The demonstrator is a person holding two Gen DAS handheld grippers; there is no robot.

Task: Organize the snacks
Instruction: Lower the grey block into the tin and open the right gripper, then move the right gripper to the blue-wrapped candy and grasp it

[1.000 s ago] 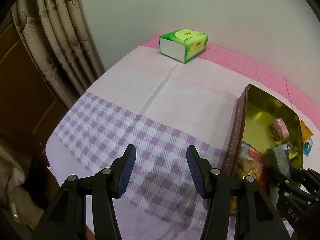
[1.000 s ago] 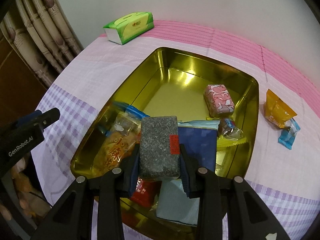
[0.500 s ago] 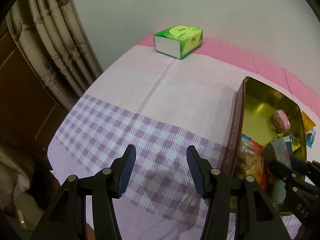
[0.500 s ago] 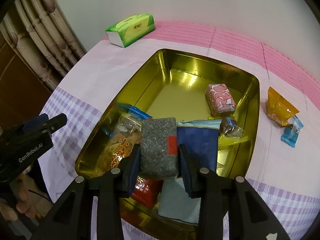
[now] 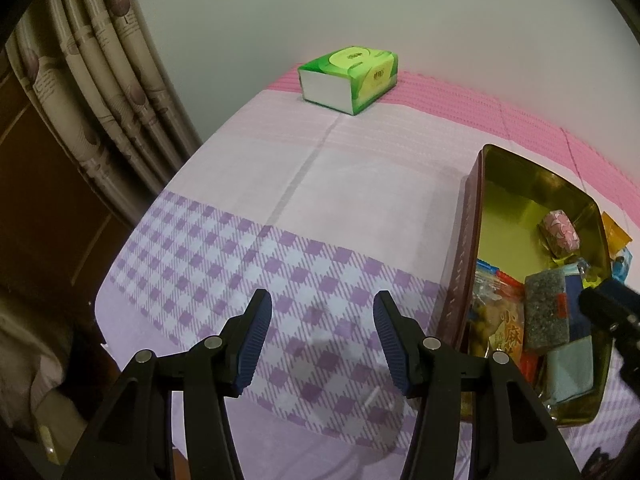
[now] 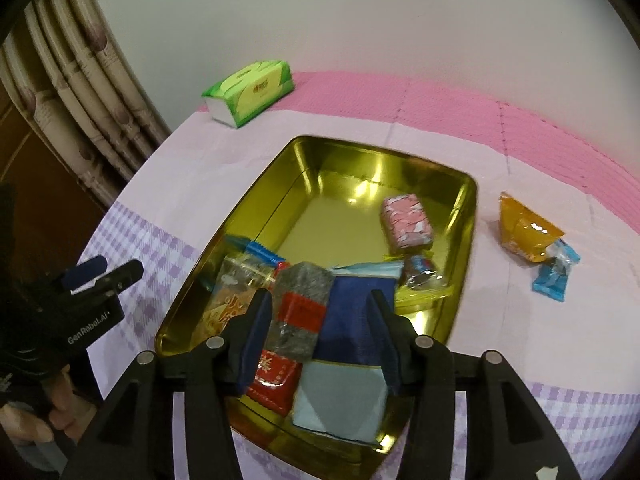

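My right tool (image 6: 316, 320) is opening to leave the grey packet (image 6: 302, 312) in the gold tin (image 6: 466, 216); my left tool (image 5: 322, 336) waits wide and empty.

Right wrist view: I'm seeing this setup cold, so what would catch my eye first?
The shiny gold tin in the middle of the tablecloth, its near end piled with snacks. The right gripper hangs over that pile, jaws opening, a speckled grey packet lying loose between them. An orange packet and a blue candy lie outside, right of the tin.
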